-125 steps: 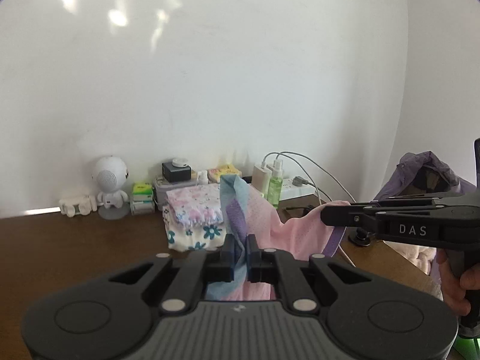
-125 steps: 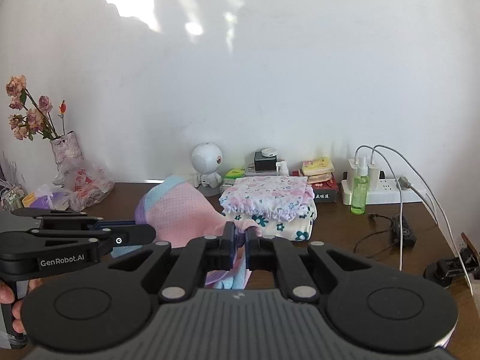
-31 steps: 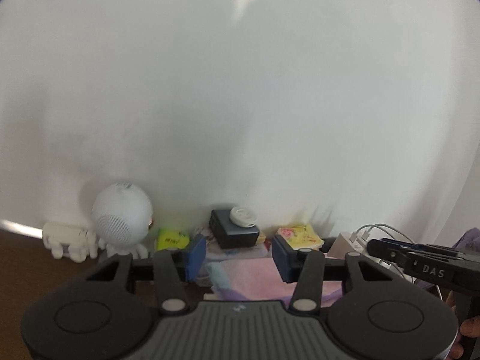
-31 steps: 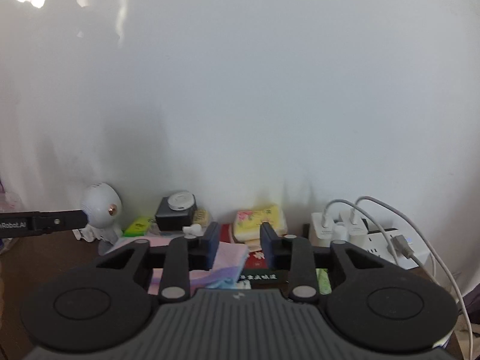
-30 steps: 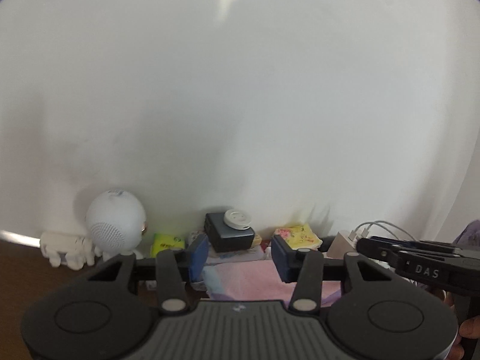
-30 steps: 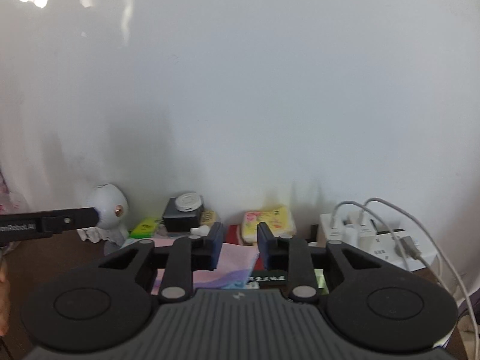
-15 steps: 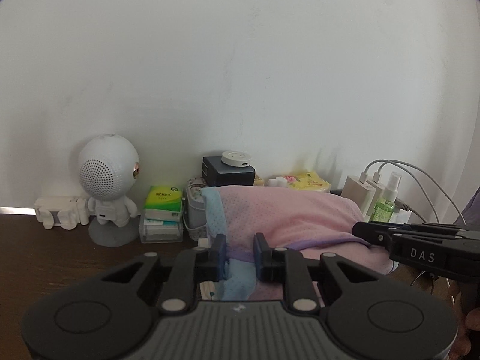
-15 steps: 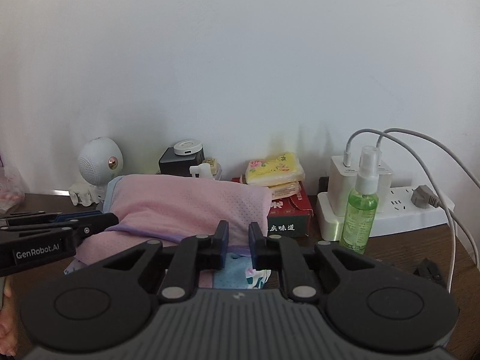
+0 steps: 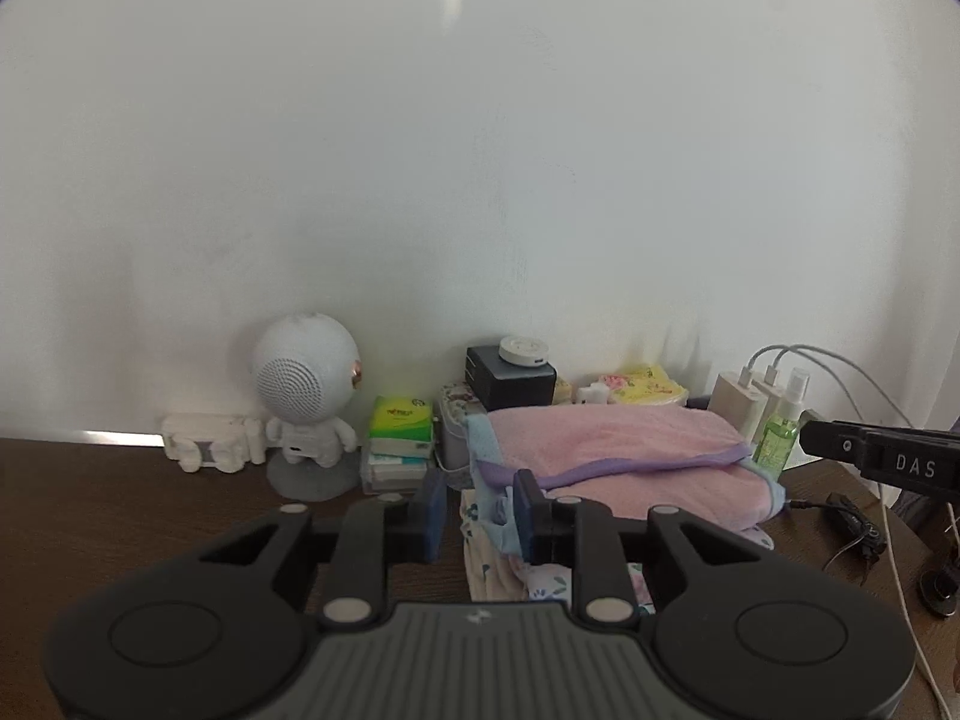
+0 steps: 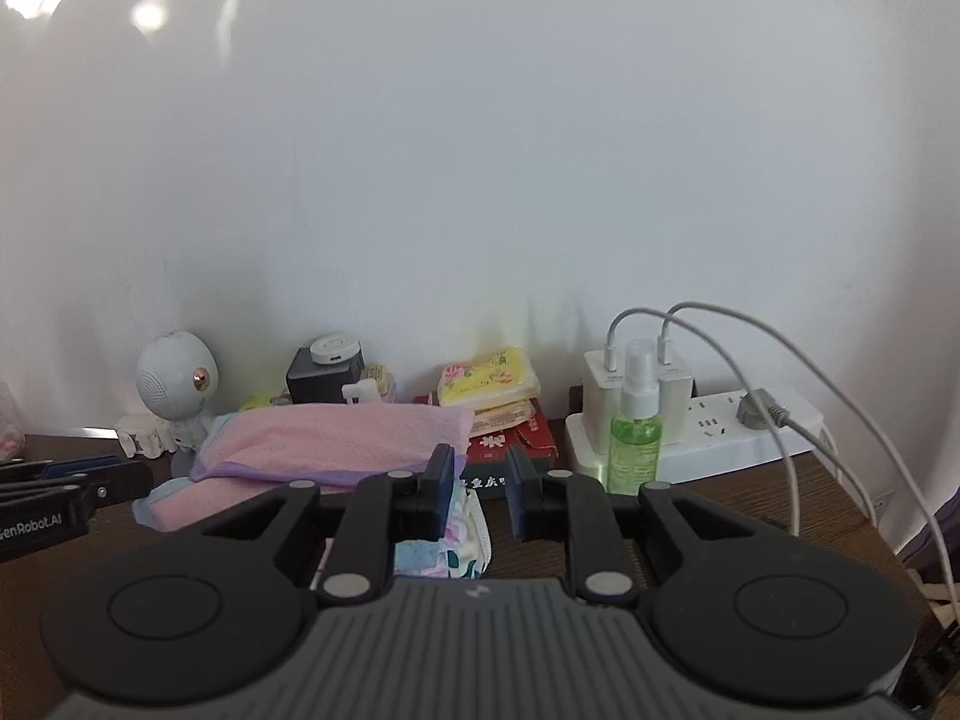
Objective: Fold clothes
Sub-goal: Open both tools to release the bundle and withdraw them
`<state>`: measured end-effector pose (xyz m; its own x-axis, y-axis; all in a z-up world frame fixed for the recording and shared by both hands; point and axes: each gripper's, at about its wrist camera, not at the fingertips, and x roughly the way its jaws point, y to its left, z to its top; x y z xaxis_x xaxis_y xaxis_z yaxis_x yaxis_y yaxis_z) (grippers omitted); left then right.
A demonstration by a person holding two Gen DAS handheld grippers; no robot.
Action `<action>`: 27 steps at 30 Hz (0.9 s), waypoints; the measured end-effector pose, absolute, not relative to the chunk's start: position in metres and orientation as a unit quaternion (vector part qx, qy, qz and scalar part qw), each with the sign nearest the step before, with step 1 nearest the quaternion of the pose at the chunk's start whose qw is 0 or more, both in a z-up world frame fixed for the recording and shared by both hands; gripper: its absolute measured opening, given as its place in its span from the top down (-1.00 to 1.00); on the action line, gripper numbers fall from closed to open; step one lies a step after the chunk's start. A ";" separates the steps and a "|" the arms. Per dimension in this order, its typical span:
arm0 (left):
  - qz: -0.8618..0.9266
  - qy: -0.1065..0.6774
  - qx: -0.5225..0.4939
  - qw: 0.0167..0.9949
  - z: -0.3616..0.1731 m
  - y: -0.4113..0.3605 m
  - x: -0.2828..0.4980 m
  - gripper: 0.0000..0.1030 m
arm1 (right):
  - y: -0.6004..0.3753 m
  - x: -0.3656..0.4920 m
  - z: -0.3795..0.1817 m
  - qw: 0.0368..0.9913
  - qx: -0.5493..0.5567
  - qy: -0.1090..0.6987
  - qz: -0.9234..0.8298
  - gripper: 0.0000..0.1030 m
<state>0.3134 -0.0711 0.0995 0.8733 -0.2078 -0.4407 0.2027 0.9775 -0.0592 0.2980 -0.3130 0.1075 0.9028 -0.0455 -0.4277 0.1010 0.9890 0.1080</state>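
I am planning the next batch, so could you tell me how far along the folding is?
Done: the pink garment lies folded on top of the floral stack. In hand: nothing gripped; the left claw and right claw have just been opening, the garment's blue corner loose between the left's jaws. Left: backing both claws away, probably; the purple cloth at the edge may be next.

folded garment (image 9: pixel 606 444) atop clothes stack (image 9: pixel 498 564), speaker (image 9: pixel 303 384) left, spray bottle (image 9: pixel 780 429) right

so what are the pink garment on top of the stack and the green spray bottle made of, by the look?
Pink garment: soft knit or mesh-like fabric, matte, with a dotted weave and purple binding.
Green spray bottle: probably clear glossy plastic, green liquid showing through, white pump top.
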 end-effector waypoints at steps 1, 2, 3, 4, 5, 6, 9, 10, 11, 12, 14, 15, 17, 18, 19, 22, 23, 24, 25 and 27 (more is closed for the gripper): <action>-0.103 0.223 -0.012 0.969 0.109 -0.066 0.301 0.52 | -0.313 0.288 0.116 0.973 0.062 0.217 -0.042 0.44; -0.094 0.224 -0.022 0.970 0.117 -0.063 0.287 0.42 | -0.312 0.277 0.124 0.973 0.061 0.217 -0.045 0.34; -0.084 0.226 -0.035 0.970 0.127 -0.058 0.271 0.27 | -0.310 0.263 0.133 0.973 0.059 0.217 -0.044 0.30; -0.080 0.229 -0.043 0.969 0.136 -0.055 0.254 0.18 | -0.307 0.249 0.142 0.974 0.055 0.217 -0.042 0.18; -0.078 0.231 -0.047 0.969 0.142 -0.053 0.239 0.01 | -0.303 0.233 0.151 0.974 0.048 0.219 -0.037 0.08; -0.077 0.236 -0.045 0.968 0.150 -0.048 0.220 -0.03 | -0.298 0.217 0.159 0.975 0.039 0.219 -0.030 0.06; -0.073 0.240 -0.028 0.967 0.164 -0.037 0.167 -0.28 | -0.282 0.164 0.179 0.976 0.013 0.218 -0.014 -0.04; -0.075 0.241 -0.027 0.967 0.165 -0.033 0.149 -0.44 | -0.278 0.148 0.183 0.976 0.009 0.218 -0.014 -0.22; -0.083 0.238 -0.028 0.967 0.163 -0.030 0.131 -0.74 | -0.274 0.131 0.186 0.976 0.006 0.219 -0.014 -0.46; -0.091 0.236 -0.029 0.967 0.162 -0.026 0.113 -0.80 | -0.271 0.113 0.188 0.976 0.004 0.219 -0.015 -0.55; -0.102 0.235 -0.021 0.966 0.152 -0.020 0.080 -0.80 | -0.265 0.078 0.187 0.976 0.003 0.219 -0.012 -0.69; -0.100 0.238 -0.015 0.966 0.145 -0.018 0.063 -0.80 | -0.262 0.061 0.185 0.975 0.004 0.220 -0.009 -0.76; -0.089 0.247 -0.018 0.965 0.126 -0.014 0.036 -0.80 | -0.257 0.030 0.171 0.975 0.011 0.224 -0.001 -0.99; -0.082 0.252 -0.024 0.964 0.117 -0.012 0.024 -0.80 | -0.254 0.016 0.162 0.974 0.017 0.226 0.003 -0.99; -0.080 0.258 -0.037 0.962 0.107 -0.007 0.015 -0.80 | -0.250 0.005 0.150 0.973 0.023 0.229 0.009 -0.99; -0.082 0.282 -0.055 0.954 0.077 0.003 -0.008 -0.80 | -0.241 -0.025 0.114 0.972 0.040 0.231 0.018 -0.98; -0.082 0.288 -0.053 0.953 0.068 0.004 -0.014 -0.80 | -0.239 -0.034 0.102 0.972 0.047 0.229 0.019 -0.87; -0.079 0.295 -0.050 0.951 0.057 0.005 -0.016 -0.80 | -0.236 -0.043 0.090 0.972 0.054 0.226 0.019 -0.76; -0.076 0.303 -0.047 0.949 0.048 0.006 -0.018 -0.80 | -0.234 -0.051 0.078 0.972 0.061 0.226 0.020 -0.60; -0.066 0.312 -0.051 0.946 0.036 0.007 -0.018 -0.80 | -0.234 -0.058 0.058 0.966 0.082 0.246 0.026 -0.38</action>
<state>-0.0181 0.0075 0.0364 0.7969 -0.1575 -0.5832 0.0935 0.9859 -0.1385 -0.0577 -0.2338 0.0575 0.8781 0.0898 -0.4700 -0.0096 0.9854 0.1702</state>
